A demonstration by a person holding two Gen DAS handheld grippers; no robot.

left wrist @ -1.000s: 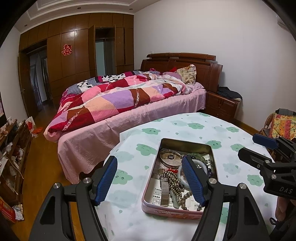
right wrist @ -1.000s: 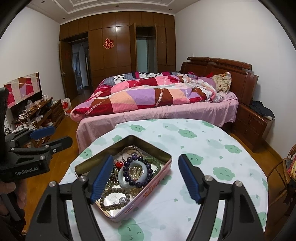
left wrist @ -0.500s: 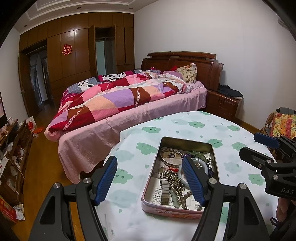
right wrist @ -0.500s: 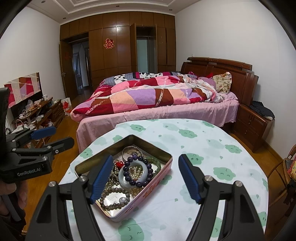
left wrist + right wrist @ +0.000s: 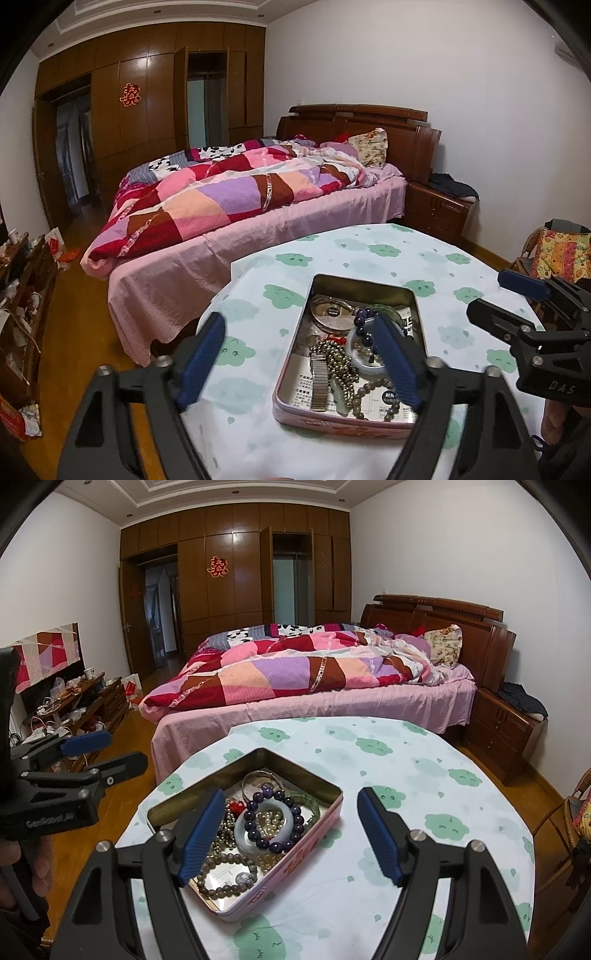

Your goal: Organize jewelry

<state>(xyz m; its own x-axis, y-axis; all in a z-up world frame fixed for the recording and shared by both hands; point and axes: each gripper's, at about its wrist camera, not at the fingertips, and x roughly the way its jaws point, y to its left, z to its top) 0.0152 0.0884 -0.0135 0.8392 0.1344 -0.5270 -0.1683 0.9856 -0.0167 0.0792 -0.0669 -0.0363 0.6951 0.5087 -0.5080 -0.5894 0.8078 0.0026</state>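
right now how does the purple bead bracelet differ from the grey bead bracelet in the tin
The purple bead bracelet has larger, dark glossy beads; the grey bead bracelet has smaller, pale dull ones. The purple one rests on a pale jade bangle mid-tin; the grey one lies at the near end. Both are closed bead loops inside the tin.

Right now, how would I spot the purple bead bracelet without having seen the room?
Start at the round table with the green cloud-print cloth, then find the open pink tin on it. Among the tangled jewelry inside, the purple bead bracelet lies looped over a pale jade bangle. Its large, glossy dark-purple beads set it apart from the smaller grey-brown bead strand nearer the camera.
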